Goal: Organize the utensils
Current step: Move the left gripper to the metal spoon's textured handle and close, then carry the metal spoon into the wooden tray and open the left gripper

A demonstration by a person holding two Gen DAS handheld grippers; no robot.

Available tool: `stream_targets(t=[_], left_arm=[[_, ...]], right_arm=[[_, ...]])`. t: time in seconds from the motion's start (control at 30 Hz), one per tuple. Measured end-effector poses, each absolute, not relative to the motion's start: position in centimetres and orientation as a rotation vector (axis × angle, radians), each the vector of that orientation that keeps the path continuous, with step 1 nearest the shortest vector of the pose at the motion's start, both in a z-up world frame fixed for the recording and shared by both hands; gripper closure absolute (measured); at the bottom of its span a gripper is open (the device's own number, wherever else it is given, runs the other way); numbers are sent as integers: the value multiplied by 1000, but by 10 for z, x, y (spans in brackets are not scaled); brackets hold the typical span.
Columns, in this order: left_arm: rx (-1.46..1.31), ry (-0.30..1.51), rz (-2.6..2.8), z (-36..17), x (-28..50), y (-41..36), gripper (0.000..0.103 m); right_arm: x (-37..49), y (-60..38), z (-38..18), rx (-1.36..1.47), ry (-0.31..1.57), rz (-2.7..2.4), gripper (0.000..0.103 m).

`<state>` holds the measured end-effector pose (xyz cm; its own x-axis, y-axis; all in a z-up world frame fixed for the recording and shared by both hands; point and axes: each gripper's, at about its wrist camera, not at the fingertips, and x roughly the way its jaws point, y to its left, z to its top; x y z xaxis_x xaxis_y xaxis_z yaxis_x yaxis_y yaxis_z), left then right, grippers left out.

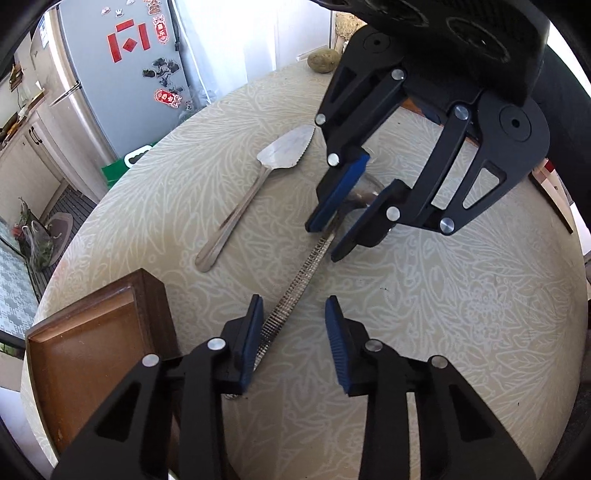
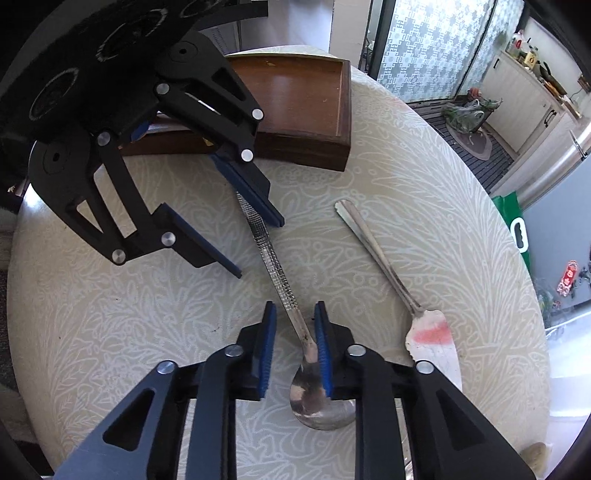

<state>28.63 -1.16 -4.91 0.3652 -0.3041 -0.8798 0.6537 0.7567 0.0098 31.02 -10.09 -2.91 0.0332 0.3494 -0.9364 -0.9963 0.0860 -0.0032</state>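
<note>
Little can be read. On the grey fridge door point(image 1: 122, 74), a red magnet point(image 1: 161, 30) near its top edge bears Chinese characters, one apparently 乐; the red magnet point(image 1: 167, 98) lower on the door has characters too small to make out. A yellow label point(image 2: 530, 59) on the kitchen counter shows something like a 6.

Worktop point(image 1: 461, 295): cream, pale leaf pattern. Tray point(image 1: 85, 354): dark brown wood. Spoon point(image 2: 284, 291): silver, crosshatched handle. Cake server point(image 1: 258, 184): silver. Gripper pads point(image 1: 334, 332): blue on black.
</note>
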Motion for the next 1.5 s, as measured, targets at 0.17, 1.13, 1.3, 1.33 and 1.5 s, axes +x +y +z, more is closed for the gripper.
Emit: stream_targets(t=[0.17, 1.13, 1.3, 1.33, 1.5], left_arm=[[388, 1012, -625, -50, 286, -11, 84], [347, 883, -558, 9, 223, 42, 85], [306, 883, -490, 14, 199, 88, 85], [301, 886, -477, 14, 195, 96, 85], [256, 890, -410, 12, 184, 142, 85]], right_arm=[[307, -105, -29, -885, 979, 1293, 89], [245, -59, 35, -987, 841, 1310, 90], [234, -6, 41, -1040, 806, 1359, 90], [232, 4, 41, -1052, 798, 1368, 90], [227, 57, 38, -1088, 772, 1418, 90]])
